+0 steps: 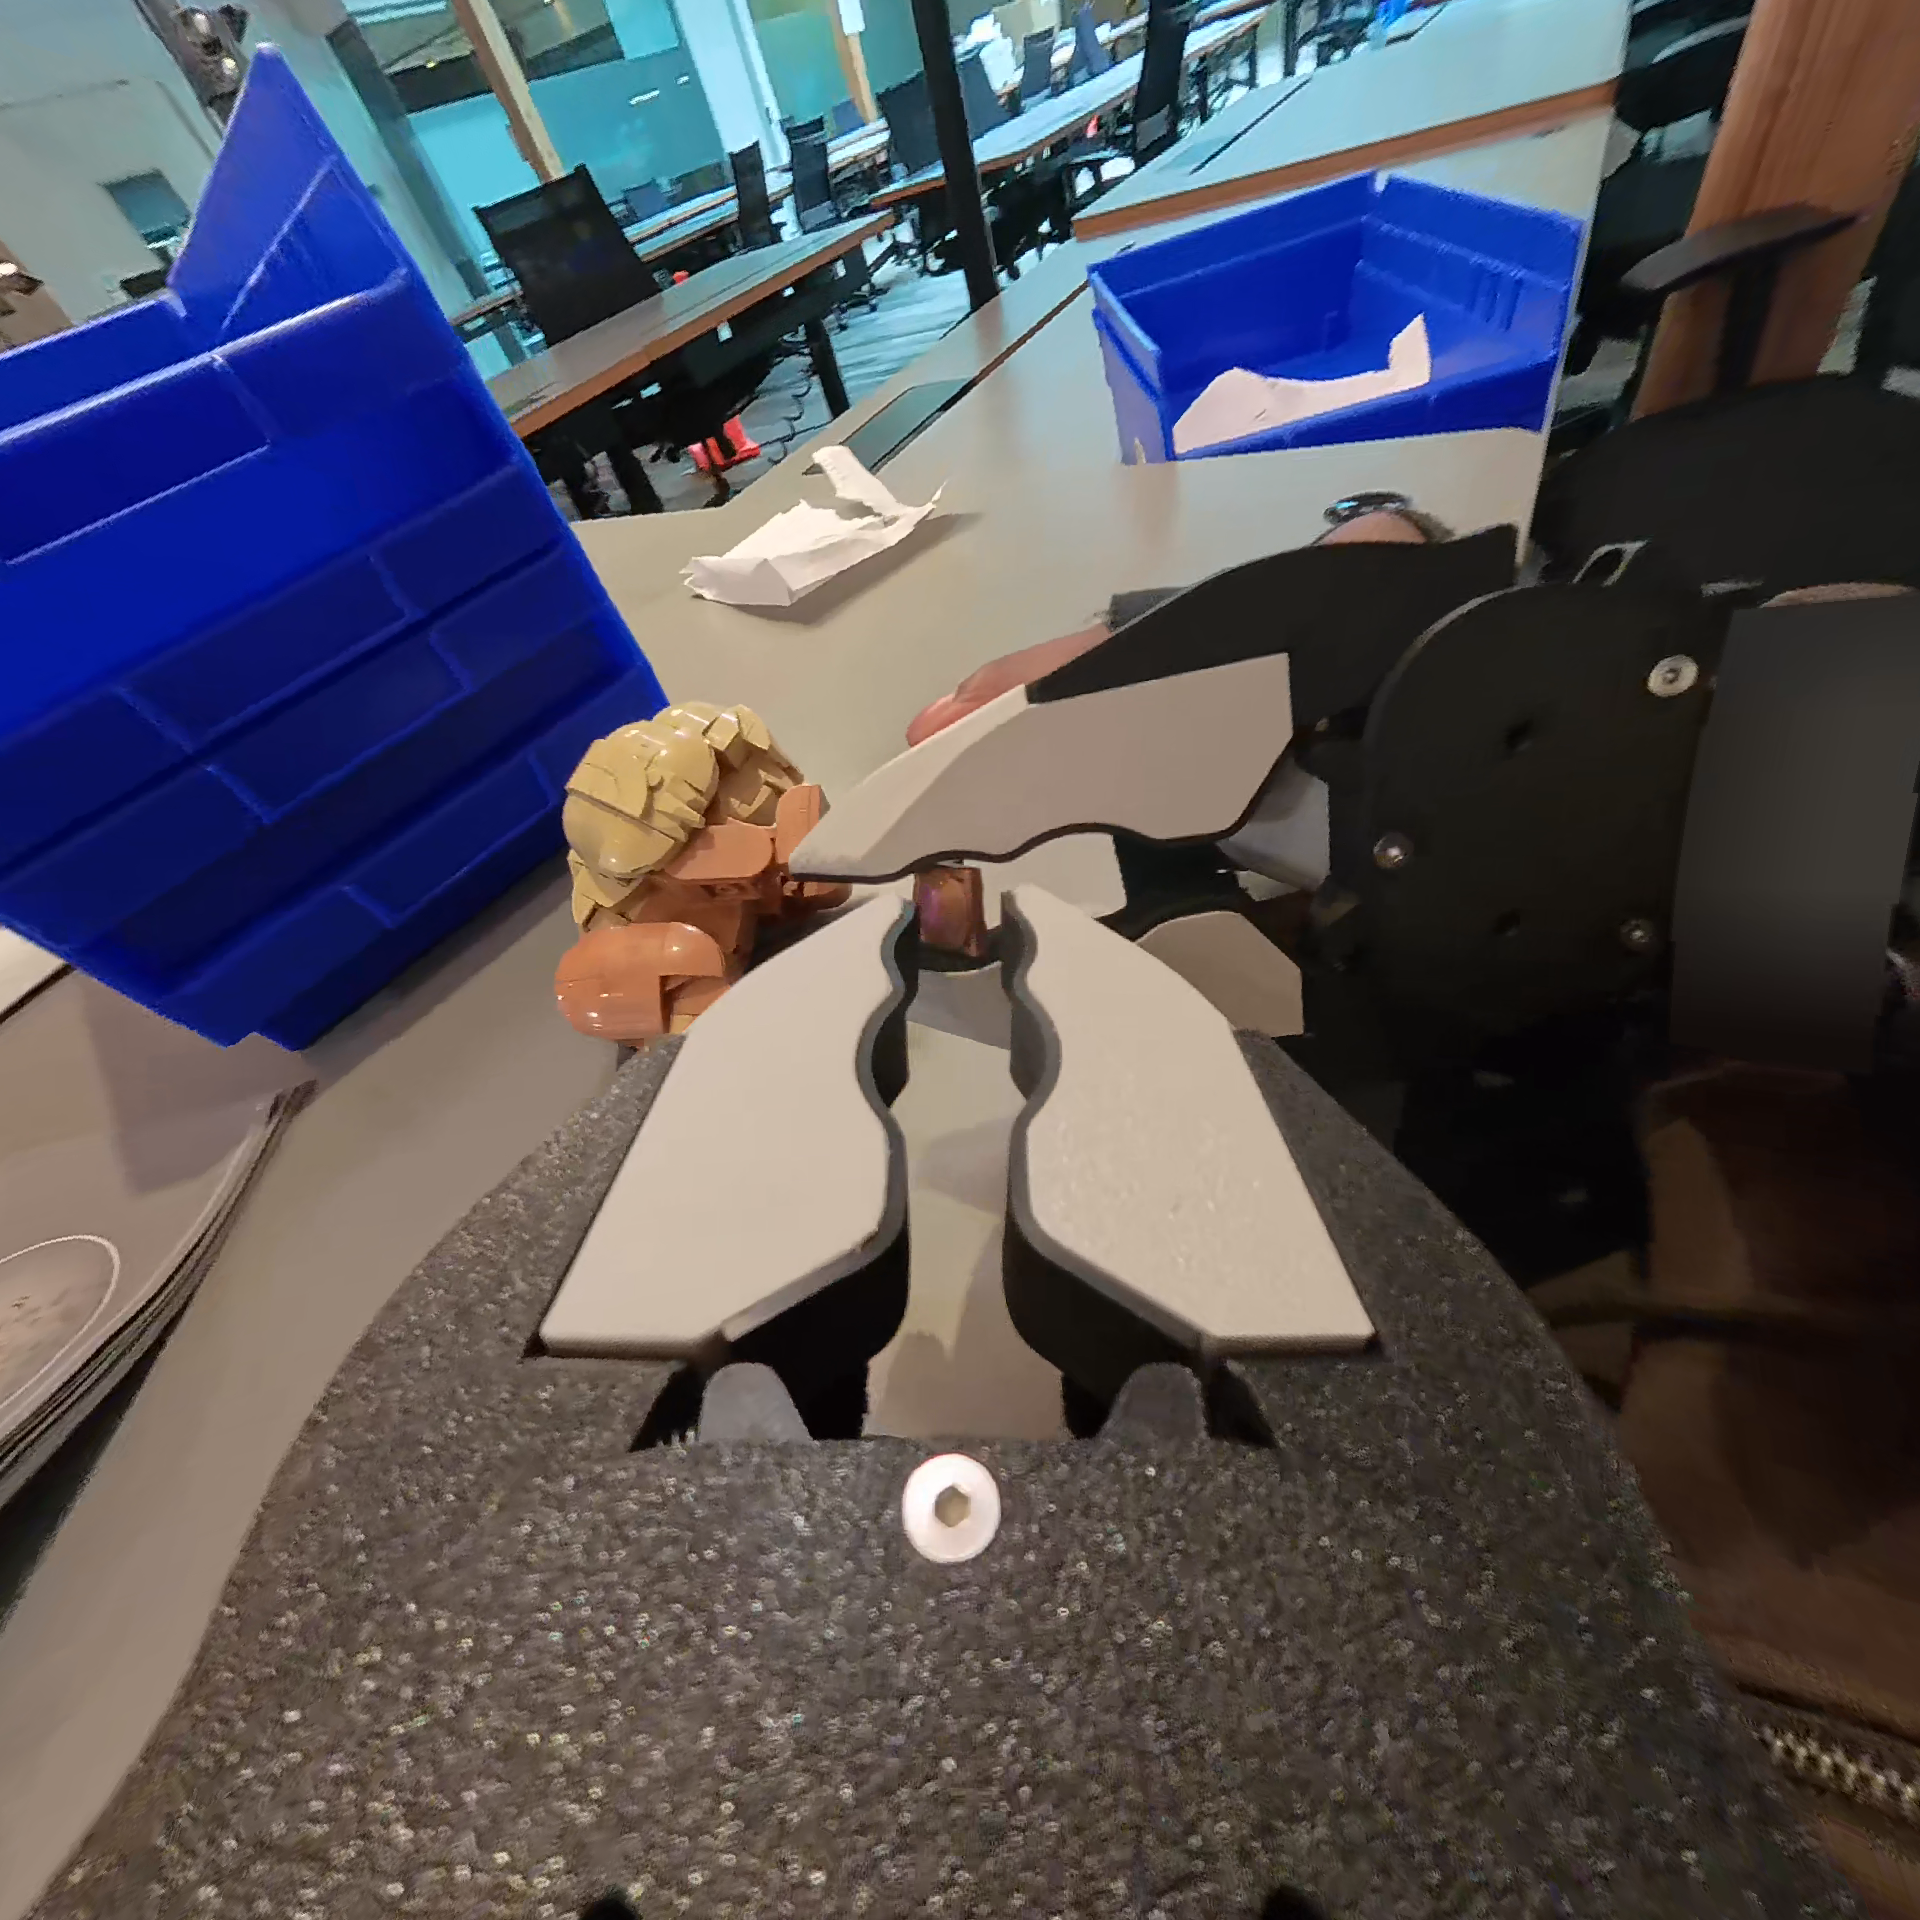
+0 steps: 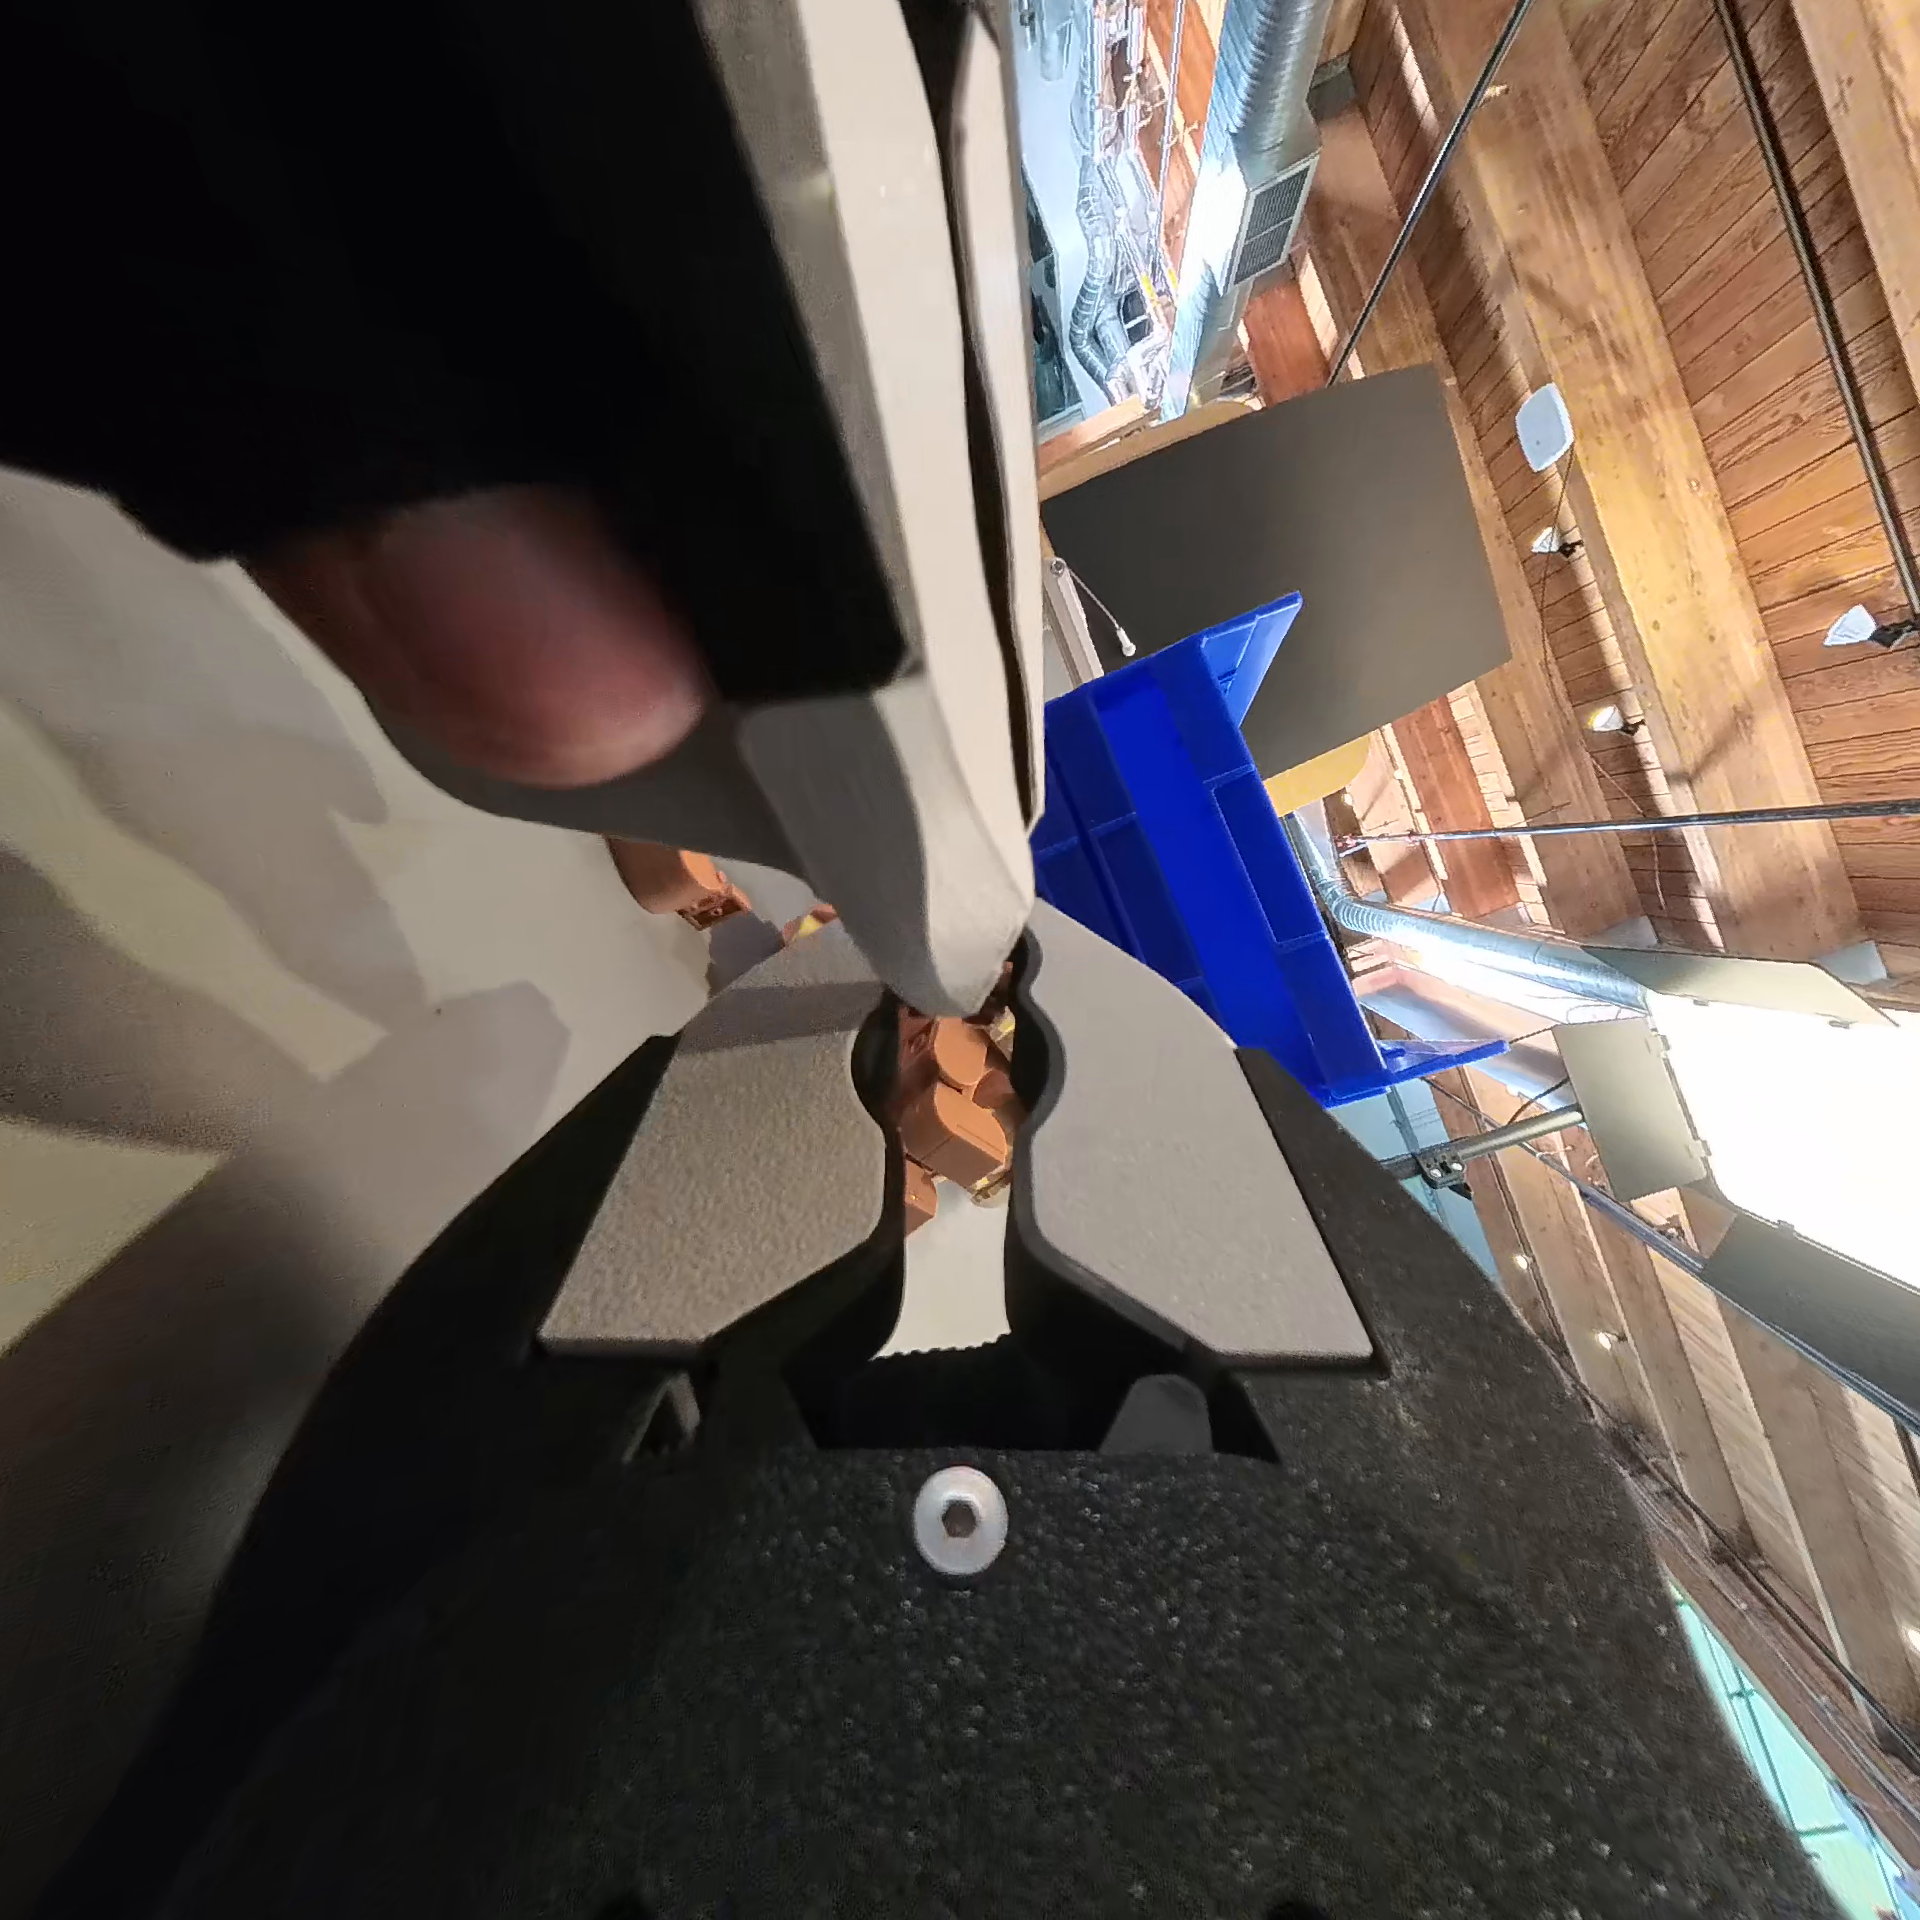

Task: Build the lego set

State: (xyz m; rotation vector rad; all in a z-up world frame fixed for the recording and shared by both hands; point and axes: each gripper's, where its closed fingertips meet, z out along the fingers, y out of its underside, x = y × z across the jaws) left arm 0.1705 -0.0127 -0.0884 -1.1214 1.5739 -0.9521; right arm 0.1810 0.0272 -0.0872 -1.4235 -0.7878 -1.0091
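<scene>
Nearby, crumpled white paper [image 1: 1309, 390] is held in a blue bin [image 1: 1340, 301]; the left gripper [image 1: 951, 914] is clamped on a small brown piece [image 1: 951, 909]; the right gripper [image 2: 961, 1081] is clamped on the tan lego figure [image 2: 956, 1091].

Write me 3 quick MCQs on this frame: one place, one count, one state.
1. Where is the tan-and-brown Lego figure?
A. inside the far blue bin
B. on the table beside the near blue bin
C. on the booklet stack

2. How many blue bins show in the left wrist view?
A. one
B. two
C. three

3. What state is the left gripper in?
A. wide open, empty
B. shut on white paper
C. shut on a small dark brown piece

Answers:
1. B: the Lego figure stands on the table, next to the near blue bin.
2. B: only that bin and the far blue bin show.
3. C: the left gripper pinches the small dark brown piece at its tips.
</scene>
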